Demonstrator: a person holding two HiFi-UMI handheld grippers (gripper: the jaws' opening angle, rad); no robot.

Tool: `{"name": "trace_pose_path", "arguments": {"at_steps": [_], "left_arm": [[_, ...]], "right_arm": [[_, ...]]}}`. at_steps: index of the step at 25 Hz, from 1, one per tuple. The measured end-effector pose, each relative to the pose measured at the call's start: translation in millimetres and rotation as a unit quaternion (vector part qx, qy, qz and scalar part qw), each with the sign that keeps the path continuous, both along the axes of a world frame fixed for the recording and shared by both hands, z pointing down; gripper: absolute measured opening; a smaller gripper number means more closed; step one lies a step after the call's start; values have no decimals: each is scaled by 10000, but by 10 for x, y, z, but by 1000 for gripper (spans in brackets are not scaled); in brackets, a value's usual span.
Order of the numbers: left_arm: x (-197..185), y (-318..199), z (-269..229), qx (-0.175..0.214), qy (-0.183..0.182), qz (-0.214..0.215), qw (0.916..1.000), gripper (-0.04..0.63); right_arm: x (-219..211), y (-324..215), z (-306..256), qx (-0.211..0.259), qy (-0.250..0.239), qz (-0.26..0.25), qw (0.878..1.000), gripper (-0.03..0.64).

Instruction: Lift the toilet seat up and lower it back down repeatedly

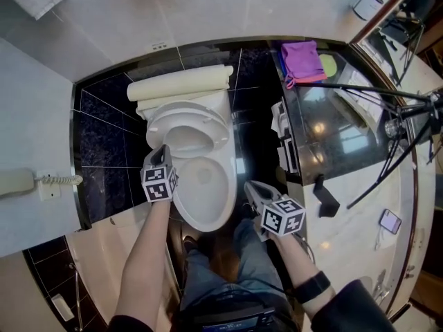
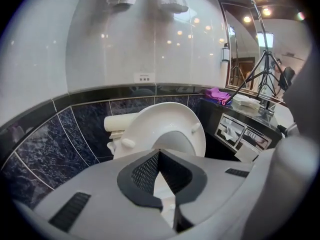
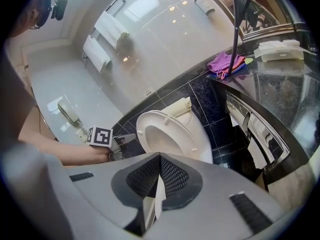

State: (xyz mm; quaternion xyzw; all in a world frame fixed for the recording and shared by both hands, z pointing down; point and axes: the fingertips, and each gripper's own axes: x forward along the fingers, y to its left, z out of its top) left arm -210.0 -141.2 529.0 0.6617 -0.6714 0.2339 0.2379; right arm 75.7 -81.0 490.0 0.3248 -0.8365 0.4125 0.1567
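– Checking in: where is the seat (image 1: 220, 131) right now?

– Half up, I'd say. It tilts off the bowl (image 1: 208, 199), front edge raised, hinge at the back under the lid (image 1: 181, 87), which stands against the wall. Its long axis runs from that hinge straight toward me.

– And your fingers?

– Left gripper (image 1: 160, 152) has its jaws together, with nothing pinched between them. Its tips sit at the seat's left rim, near the front. From its own view the seat rises just ahead and a little right of them. Whether the tips actually touch or prop the rim I can't quite tell; the head view is too small there.

– The right one?

– Right gripper (image 1: 250, 187) is closed too, on nothing. It hangs off the bowl's right side, well apart from the seat and nearer the counter (image 1: 346, 151).

– So which hand takes the next move?

– The left, in my judgement; it's the nearer by far. The rim lies ahead of its tips, so a push up and back toward the lid should finish the lift, or easing toward me should let it down. I'd keep the tips under the rim, since closed jaws can slip off a smooth edge.
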Motion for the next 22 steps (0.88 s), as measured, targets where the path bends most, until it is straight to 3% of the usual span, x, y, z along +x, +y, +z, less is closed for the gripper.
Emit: {"name": "trace_pose_path", "arguments": {"at_steps": [11, 17, 22], "left_arm": [[104, 741, -890, 358, -121, 249, 9990, 0], [18, 1341, -1500, 671, -96, 156, 9976, 0], [-46, 1781, -1909, 919, -215, 165, 9954, 0]], "right_arm": [[-285, -22, -586, 834, 401, -330, 9952, 17], [-394, 38, -1046, 1628, 1001, -592, 9798, 17], [-416, 133, -1360, 2021, 1238, -605, 9696, 16]]}}
